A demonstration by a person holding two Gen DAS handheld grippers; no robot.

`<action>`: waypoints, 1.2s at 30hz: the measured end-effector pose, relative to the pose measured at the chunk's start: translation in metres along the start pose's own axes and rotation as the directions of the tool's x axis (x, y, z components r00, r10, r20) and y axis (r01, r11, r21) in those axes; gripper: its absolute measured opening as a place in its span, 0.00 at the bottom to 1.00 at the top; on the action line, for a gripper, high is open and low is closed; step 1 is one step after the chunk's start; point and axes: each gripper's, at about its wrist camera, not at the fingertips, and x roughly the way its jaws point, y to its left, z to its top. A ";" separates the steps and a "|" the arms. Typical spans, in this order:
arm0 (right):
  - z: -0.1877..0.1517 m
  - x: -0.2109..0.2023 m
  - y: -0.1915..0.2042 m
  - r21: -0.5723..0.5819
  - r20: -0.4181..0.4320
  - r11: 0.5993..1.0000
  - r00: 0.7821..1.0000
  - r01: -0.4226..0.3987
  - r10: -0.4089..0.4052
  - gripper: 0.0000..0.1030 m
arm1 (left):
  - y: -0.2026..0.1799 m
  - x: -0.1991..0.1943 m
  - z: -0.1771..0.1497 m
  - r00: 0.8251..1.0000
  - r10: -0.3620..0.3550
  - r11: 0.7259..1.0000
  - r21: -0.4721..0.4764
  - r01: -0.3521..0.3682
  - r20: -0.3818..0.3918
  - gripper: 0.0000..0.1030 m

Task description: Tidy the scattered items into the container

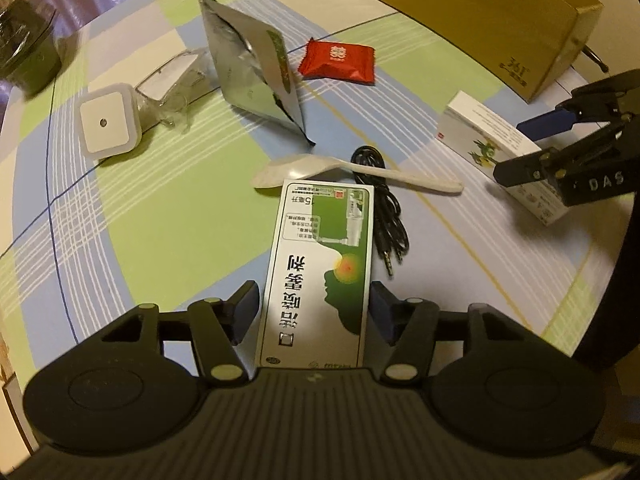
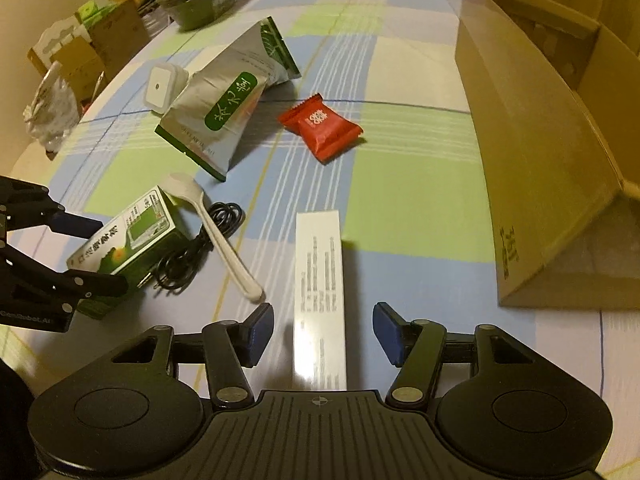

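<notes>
The cardboard box (image 2: pixel 532 152) looks matt; the foil tea pouch (image 2: pixel 218 120) shines, the red candy wrapper (image 2: pixel 320 128) is glossy, the plastic spoon (image 2: pixel 216 232) smooth.

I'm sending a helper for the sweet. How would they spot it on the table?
Start at the big cardboard box on the checked tablecloth. Just beside it, near the silver tea pouch, lies a red candy wrapper: the only red item, crimped at both ends.

Left gripper (image 1: pixel 314 310) straddles green-and-white box (image 1: pixel 320 272) on checked tablecloth (image 1: pixel 160 208)
</notes>
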 end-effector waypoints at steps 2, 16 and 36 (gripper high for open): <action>0.000 0.004 0.002 -0.022 -0.006 1.000 1.000 0.001 -0.001 0.60 | 0.001 0.002 0.001 1.000 -0.004 1.000 -0.031 0.003 -0.007 0.53; -0.014 -0.022 0.007 0.012 0.011 1.000 1.000 -0.019 0.019 0.28 | 0.000 -0.042 -0.013 1.000 0.013 0.985 -0.171 -0.010 0.014 0.49; -0.027 -0.039 0.000 0.068 0.029 0.997 0.999 -0.025 0.024 0.28 | -0.021 -0.007 -0.020 0.997 -0.011 0.987 -0.162 -0.002 -0.079 0.49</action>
